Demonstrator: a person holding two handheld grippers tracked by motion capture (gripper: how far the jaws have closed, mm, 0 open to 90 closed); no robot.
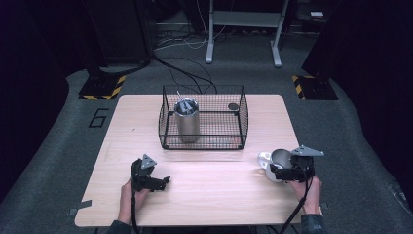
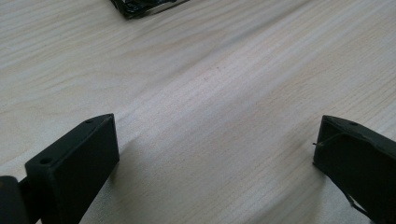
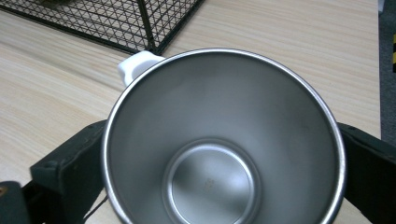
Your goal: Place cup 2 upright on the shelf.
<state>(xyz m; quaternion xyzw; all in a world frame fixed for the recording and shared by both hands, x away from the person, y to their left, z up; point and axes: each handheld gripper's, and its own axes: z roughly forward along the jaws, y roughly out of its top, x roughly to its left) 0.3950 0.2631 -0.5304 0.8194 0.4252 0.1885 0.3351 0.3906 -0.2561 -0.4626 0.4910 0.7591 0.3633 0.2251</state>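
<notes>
Near the front edge of the worktop (image 1: 204, 195), the right tool (image 1: 285, 171) grips a steel mug (image 3: 224, 140) with a white handle (image 3: 135, 65); its jaws press the mug's wall on both sides, the open mouth facing the camera. The left tool (image 1: 158, 183) sits at the front left of the worktop, jaws spread wide over bare wood, holding nothing. Farther back stands a black wire basket (image 1: 241, 109), just beyond the mug, with a tall steel cup (image 1: 187, 122) upright in its left part.

black hand-held gripper (image 1: 163, 181), grey plate, dark sleeves
</notes>
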